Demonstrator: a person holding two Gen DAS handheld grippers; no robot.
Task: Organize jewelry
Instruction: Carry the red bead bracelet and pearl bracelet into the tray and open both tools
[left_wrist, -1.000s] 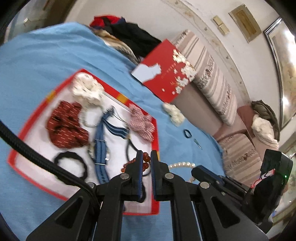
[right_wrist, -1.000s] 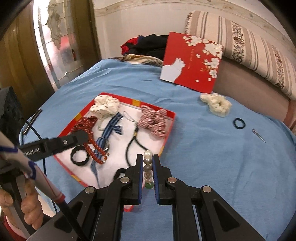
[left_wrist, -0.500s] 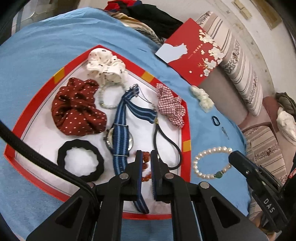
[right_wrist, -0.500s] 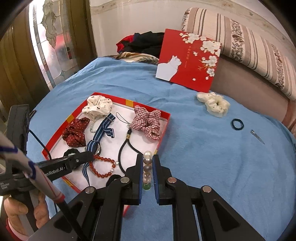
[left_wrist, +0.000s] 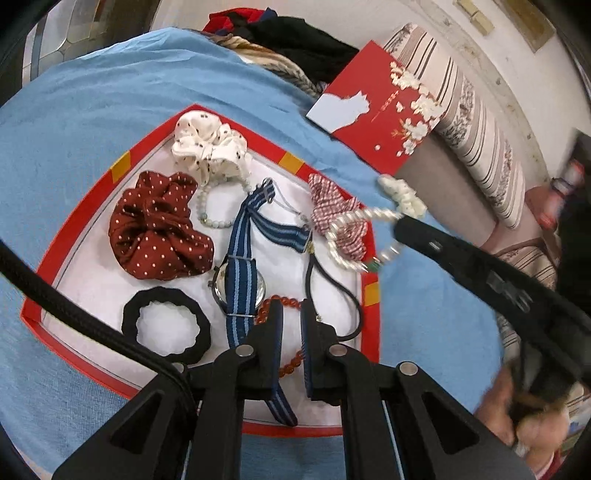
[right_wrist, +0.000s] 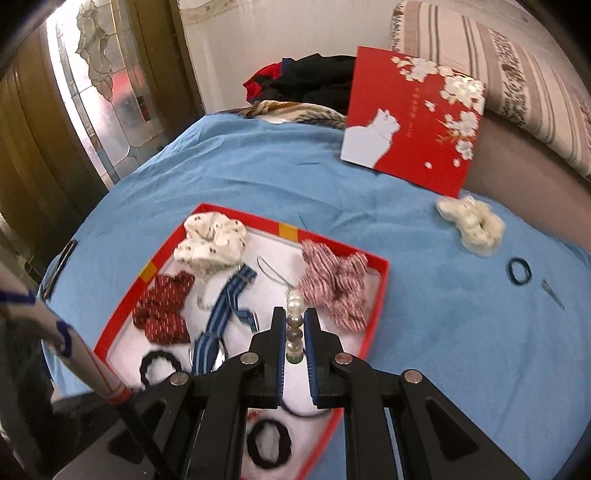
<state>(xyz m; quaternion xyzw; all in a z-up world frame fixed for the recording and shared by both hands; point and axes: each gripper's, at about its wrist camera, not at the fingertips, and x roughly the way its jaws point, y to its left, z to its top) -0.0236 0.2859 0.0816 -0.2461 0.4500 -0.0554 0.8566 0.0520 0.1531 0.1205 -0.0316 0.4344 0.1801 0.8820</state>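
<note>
Above the right-hand rim of the red tray (left_wrist: 370, 295), the pearl bracelet (left_wrist: 354, 236) hung in the air, pinched by the right claw (right_wrist: 294, 334), whose fingers were pressed onto a short run of its beads. Half a second before, the left wrist view showed that bracelet hanging out over the blue bedspread (left_wrist: 92, 110), beside the tray; now it dangled over the tray's edge and partly in front of the checked pink scrunchie (left_wrist: 338, 216). I judged from this that the carry was nearly over and only the lowering and letting go remained. The left claw (left_wrist: 291, 325) hovered low over the near part of the tray, its fingers almost pressed together with nothing visibly between them, close above the red bead bracelet (left_wrist: 275, 304) and the striped watch (left_wrist: 240, 284); it had shifted little over the same interval. The tray was crowded, so a bare white patch near the black cord (left_wrist: 332, 288) looked the likeliest landing spot. Out on the bedspread a cream scrunchie (right_wrist: 471, 225), a small dark hair tie (right_wrist: 519, 271) and a thin metal pin (right_wrist: 552, 293) lay unsorted.
</note>
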